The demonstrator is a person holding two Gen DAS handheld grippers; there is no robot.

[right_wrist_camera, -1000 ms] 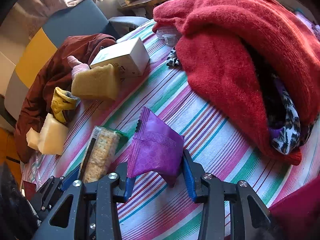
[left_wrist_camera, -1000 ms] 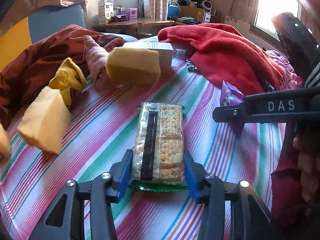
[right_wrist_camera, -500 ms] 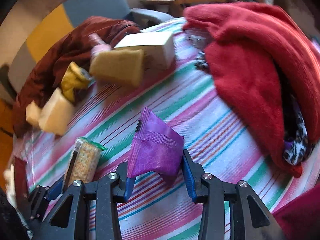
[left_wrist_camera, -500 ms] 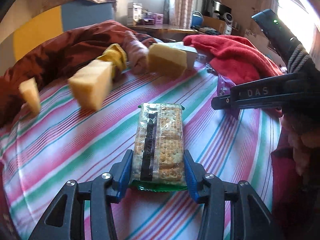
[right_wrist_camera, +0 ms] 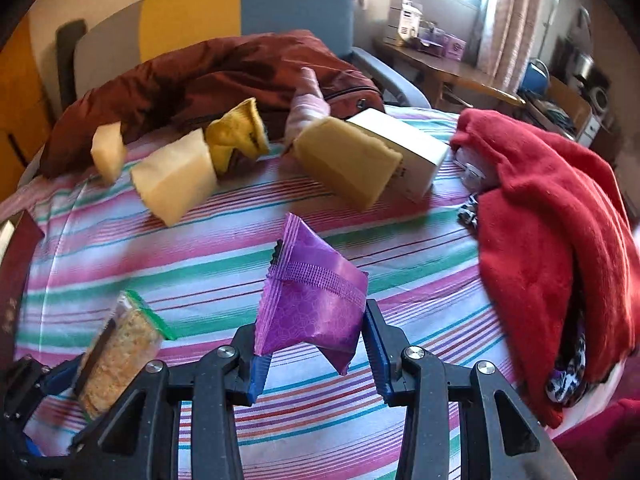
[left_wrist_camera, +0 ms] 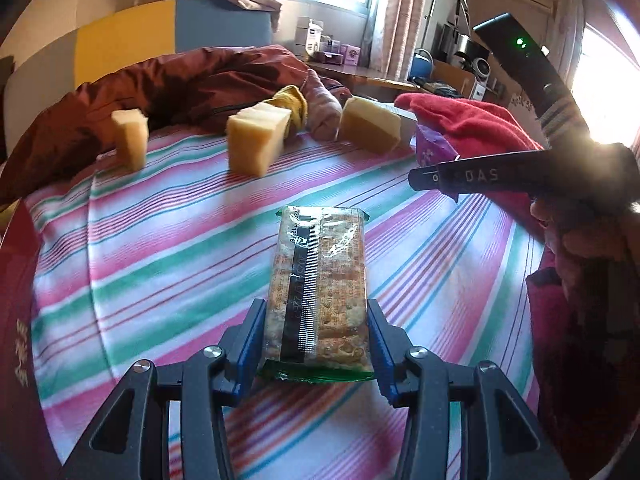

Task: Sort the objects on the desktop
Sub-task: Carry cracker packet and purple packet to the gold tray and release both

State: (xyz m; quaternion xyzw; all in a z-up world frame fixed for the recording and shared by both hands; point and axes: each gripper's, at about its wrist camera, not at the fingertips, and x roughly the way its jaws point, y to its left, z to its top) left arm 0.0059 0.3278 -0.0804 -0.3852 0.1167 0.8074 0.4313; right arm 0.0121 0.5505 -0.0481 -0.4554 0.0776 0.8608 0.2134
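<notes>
Your left gripper point(left_wrist_camera: 316, 340) pinches a clear-wrapped packet of crackers point(left_wrist_camera: 318, 288) by its long sides, the blue pads pressed against the wrapper near its green-sealed lower end — the packet juts forward above the striped cloth point(left_wrist_camera: 160, 248). Your right gripper point(right_wrist_camera: 312, 344) is clamped on a purple sachet point(right_wrist_camera: 310, 304), which stands up between the pads with its crimped top edge pointing away from you and one corner hanging below. From the right wrist view the cracker packet shows low on the left, held clear of the cloth beside the sachet.

Farther back on the stripes three pale yellow sponge blocks point(left_wrist_camera: 260, 142) sit in a loose row, their edges blurred. Behind them lie a crumpled yellow cloth point(right_wrist_camera: 240, 132), a pink rolled cloth point(right_wrist_camera: 306, 108) and a brown jacket point(right_wrist_camera: 208, 76) heaped along the far edge. A white box point(right_wrist_camera: 404, 152) rests just behind the rightmost sponge, touching it or nearly so — you cannot tell which. A red blanket point(right_wrist_camera: 552, 216) is piled on the right side of the surface, with a black-and-white patterned cloth point(right_wrist_camera: 568, 376) showing under its lower fold.
</notes>
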